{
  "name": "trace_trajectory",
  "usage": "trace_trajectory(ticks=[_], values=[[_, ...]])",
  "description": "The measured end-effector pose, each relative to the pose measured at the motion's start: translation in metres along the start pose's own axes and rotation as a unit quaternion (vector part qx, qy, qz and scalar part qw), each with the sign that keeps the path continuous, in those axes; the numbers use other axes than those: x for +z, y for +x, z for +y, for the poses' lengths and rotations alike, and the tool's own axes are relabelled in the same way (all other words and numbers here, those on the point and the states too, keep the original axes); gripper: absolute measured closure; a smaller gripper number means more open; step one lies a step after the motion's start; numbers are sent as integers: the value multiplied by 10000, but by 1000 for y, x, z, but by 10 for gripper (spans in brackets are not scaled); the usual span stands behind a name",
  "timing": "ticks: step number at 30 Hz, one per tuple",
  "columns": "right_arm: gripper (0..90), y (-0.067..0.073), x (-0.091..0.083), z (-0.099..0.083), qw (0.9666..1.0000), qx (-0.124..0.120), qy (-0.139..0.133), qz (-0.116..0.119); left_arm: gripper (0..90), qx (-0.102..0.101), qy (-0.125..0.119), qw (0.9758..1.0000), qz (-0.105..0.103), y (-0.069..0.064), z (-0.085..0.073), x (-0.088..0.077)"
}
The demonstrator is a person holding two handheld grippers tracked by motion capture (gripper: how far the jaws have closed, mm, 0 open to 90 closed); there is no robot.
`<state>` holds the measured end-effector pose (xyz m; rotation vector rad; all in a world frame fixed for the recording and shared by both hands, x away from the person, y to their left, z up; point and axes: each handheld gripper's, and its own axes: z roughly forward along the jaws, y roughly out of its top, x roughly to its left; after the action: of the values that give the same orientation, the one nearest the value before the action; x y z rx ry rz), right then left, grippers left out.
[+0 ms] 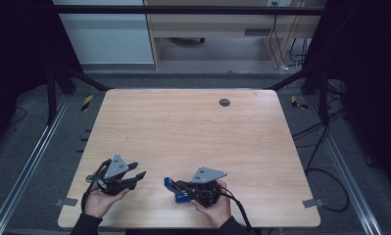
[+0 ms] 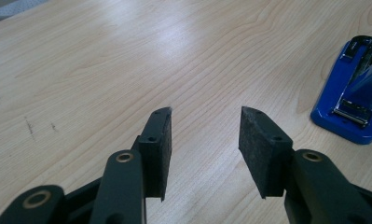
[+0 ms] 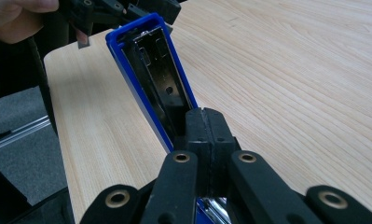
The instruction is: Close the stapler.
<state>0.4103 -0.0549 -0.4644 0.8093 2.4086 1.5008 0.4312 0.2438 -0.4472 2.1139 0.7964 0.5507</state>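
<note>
- Pale wood-grain table [image 1: 193, 132] stands in a dim room, with grey floor and cables around it and a small dark round disc [image 1: 224, 102] near its far edge.
- Left gripper [image 1: 138, 171], held in the person's left hand [image 1: 99, 200] near the table's front edge, has its jaws spread apart; in the left gripper view nothing lies between its pads [image 2: 161, 149], just bare wood.
- Right gripper [image 3: 206, 140], held in the right hand [image 1: 217, 208], has its jaws pressed together; in the right gripper view the pads meet flat against each other, with the stapler's tray just behind and below them. Whether they pinch any part of it, I cannot tell.
- Blue stapler [image 1: 176, 190] lies just ahead of the right gripper's tips, between the two grippers. In the right gripper view it is hinged open, its metal tray [image 3: 161, 79] showing.
- From the left gripper, the stapler sits off to the right of the jaws, near but apart.
</note>
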Motion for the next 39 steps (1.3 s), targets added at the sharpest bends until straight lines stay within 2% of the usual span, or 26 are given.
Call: trace_trajectory(ticks=[6, 17, 24, 29, 33, 39], values=[[900, -1, -3, -1, 10000, 34, 5, -32, 545, -10, 59, 10000, -9, -1, -3, 3], [900, -5, -9, -2, 9998, 88, -20, -152, 535, -62, 320, 9995, 33, -2, -4, 6], [900, -7, -13, -3, 9995, 155, -4, -269, 537, -46, 325, 9995, 49, -1, -5, 6], [900, -6, -14, -4, 9996, 137, -1, -261, 535, -114, 328, 9994, -30, -1, -6, 7], [900, -6, -16, -4, 9996, 140, 4, -251, 531, -137, 428, 9990, -8, 0, -6, 8], [900, -8, -16, -5, 9995, 147, 14, -273, 527, -206, 402, 9990, -9, 0, -7, 7]])
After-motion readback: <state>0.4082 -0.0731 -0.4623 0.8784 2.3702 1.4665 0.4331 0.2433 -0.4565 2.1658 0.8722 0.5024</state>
